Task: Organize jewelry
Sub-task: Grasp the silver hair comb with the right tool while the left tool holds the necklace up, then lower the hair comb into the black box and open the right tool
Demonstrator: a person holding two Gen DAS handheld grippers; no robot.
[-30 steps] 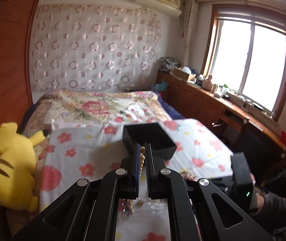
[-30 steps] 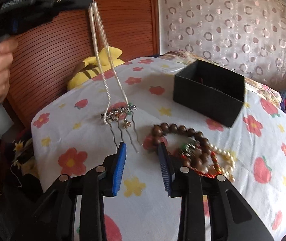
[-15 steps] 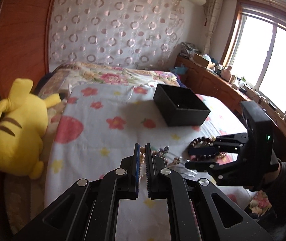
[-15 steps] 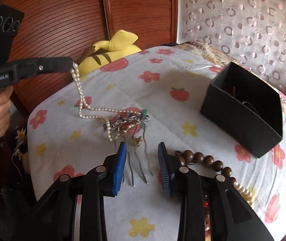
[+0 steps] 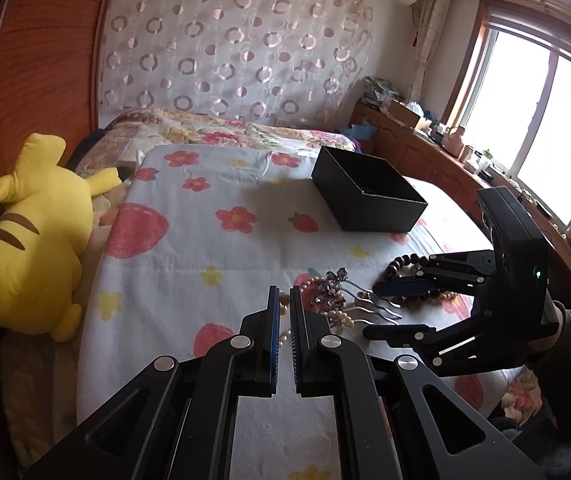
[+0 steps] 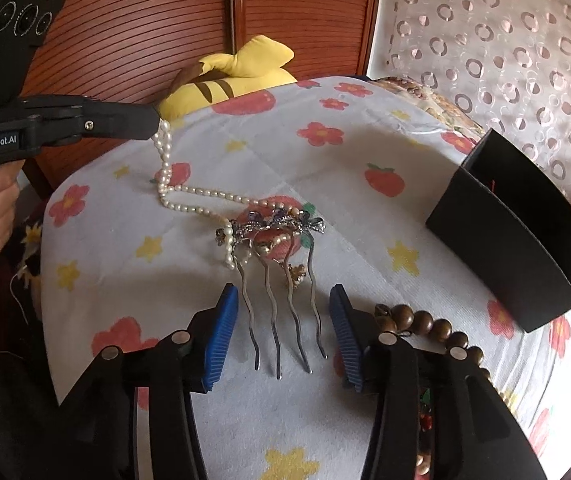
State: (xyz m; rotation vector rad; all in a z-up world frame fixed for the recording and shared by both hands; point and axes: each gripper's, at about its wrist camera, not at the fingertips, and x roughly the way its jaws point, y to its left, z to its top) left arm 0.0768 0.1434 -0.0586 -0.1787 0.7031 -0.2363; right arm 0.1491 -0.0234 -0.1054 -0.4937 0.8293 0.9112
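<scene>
Fingers of left gripper clamped on pearl necklace, strand trailing across floral bedspread onto hair comb. Fingers of right gripper spread wide, flanking comb prongs. Wooden bead bracelet just right; black box farther right, apart.
</scene>
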